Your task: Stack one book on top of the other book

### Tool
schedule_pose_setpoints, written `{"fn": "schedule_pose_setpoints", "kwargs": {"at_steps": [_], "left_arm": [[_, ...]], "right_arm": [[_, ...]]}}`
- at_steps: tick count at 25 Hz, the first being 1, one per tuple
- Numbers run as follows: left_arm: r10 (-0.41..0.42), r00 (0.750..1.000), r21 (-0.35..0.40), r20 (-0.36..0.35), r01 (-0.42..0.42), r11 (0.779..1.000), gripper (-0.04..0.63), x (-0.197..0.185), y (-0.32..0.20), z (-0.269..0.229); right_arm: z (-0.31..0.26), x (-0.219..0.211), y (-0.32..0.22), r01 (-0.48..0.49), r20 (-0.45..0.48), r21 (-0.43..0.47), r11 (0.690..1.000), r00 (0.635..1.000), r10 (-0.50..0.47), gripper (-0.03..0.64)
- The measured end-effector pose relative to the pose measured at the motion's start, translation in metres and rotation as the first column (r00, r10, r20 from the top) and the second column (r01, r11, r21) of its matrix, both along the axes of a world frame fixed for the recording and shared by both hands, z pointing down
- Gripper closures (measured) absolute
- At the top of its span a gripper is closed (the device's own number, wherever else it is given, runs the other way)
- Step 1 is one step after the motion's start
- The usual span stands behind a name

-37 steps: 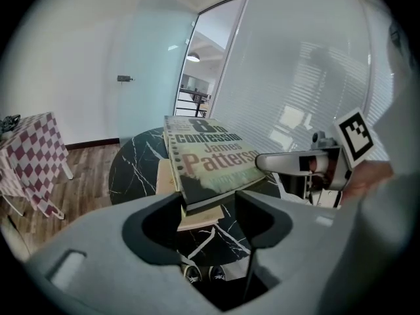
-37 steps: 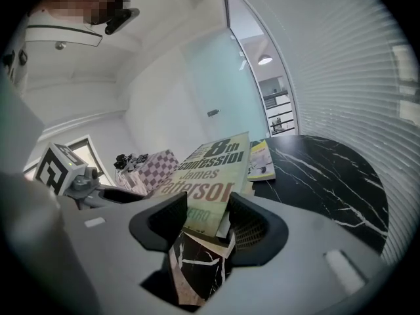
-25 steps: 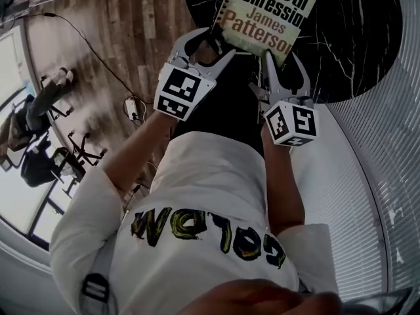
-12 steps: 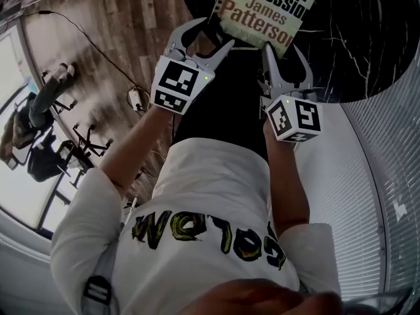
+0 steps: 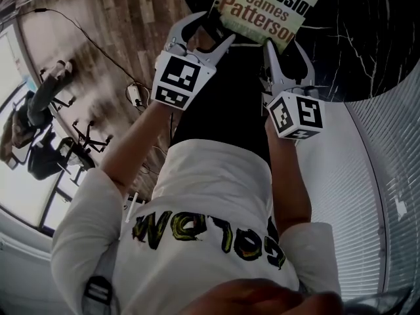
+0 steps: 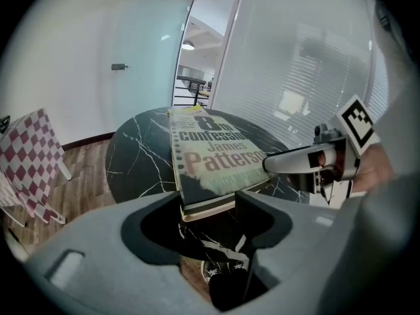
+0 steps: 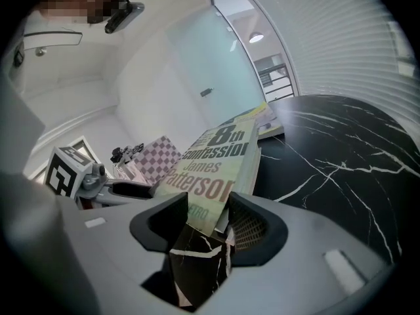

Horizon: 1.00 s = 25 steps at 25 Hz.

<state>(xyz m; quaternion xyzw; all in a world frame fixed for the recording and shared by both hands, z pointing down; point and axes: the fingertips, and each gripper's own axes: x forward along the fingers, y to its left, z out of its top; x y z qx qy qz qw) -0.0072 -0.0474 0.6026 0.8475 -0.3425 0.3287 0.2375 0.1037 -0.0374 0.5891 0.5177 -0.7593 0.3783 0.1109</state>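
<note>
A paperback, the "8th Confession" book (image 5: 262,8), lies with its near end at the edge of a round black marble table (image 5: 367,38). My right gripper (image 5: 285,44) straddles its near right corner. In the right gripper view (image 7: 209,218) that corner fills the gap, cover against one jaw and page edge against the meshed pad, and the jaws have just been closing a little. My left gripper (image 5: 205,35) stands open at the near left corner (image 6: 197,199), its outer finger (image 5: 178,35) well clear. A second book (image 7: 274,128) lies flat at the first one's far end.
The table edge runs just under the grippers, with wood floor (image 5: 118,18) below. A checkered chair (image 6: 29,156) stands left of the table. A stand and a cable (image 5: 52,97) sit on the floor at the left. A glass wall with blinds (image 5: 394,176) runs along the right.
In the head view both grippers and the book sit a little higher than before. They have shifted together, and the book's corners stay between the jaws.
</note>
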Motion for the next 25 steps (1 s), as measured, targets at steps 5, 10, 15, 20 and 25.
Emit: {"fn": "schedule_pose_setpoints", "kwargs": {"at_steps": [5,10,15,20,25], "left_arm": [[-0.001,1.0,0.001,-0.006,0.001,1.0,0.334,0.0,0.0,0.002],[-0.005,1.0,-0.01,-0.002,0.005,1.0,0.334,-0.003,0.001,0.001],[-0.038,0.999,-0.015,0.015,0.038,0.999,0.334,-0.019,0.006,-0.008],[-0.058,0.998,-0.017,-0.022,0.057,0.998,0.334,-0.014,0.014,-0.03],[-0.059,0.995,0.016,-0.08,0.061,0.998,0.335,0.006,0.008,-0.059]], "right_arm": [[0.0,-0.001,0.0,0.015,-0.014,0.01,1.0,1.0,-0.014,0.417],[0.002,0.005,0.002,0.007,-0.002,-0.003,1.0,1.0,-0.007,0.408],[-0.003,0.017,0.011,0.002,-0.04,-0.001,1.0,0.999,-0.002,0.403],[-0.021,0.03,0.017,-0.005,-0.054,0.026,1.0,0.998,0.007,0.403],[-0.05,0.039,0.013,-0.008,-0.057,0.088,0.996,0.998,0.013,0.404]]}}
